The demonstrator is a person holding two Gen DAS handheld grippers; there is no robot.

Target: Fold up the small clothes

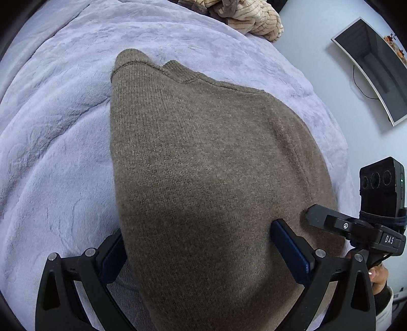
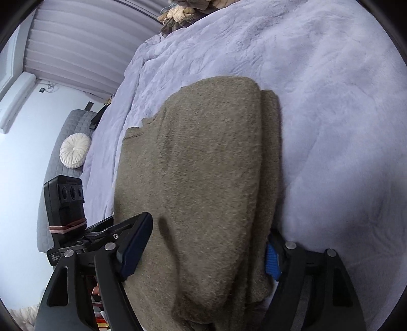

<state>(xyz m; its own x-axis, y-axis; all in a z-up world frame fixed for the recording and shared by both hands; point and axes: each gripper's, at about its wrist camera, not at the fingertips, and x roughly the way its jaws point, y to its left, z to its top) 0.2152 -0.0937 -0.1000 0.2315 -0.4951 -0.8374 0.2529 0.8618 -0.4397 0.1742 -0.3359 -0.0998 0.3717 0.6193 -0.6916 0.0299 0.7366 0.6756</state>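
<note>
A brown knitted sweater (image 1: 203, 157) lies folded on a lilac plush blanket (image 1: 56, 127). My left gripper (image 1: 201, 254) has its jaws wide apart with the sweater's near end lying between the blue pads (image 1: 290, 252). The right gripper's finger (image 1: 328, 219) touches the sweater's right edge in the left wrist view. In the right wrist view the same sweater (image 2: 203, 178) fills the middle, with a folded layer along its right side. My right gripper (image 2: 203, 252) also straddles the sweater's near end with jaws apart. Whether either pad pair presses the fabric is unclear.
A beige and brown heap of other clothes (image 1: 249, 17) lies at the far end of the blanket, also seen in the right wrist view (image 2: 183, 12). A wall monitor (image 1: 376, 71) hangs at right. A grey quilted seat with a white round cushion (image 2: 75, 151) stands left of the bed.
</note>
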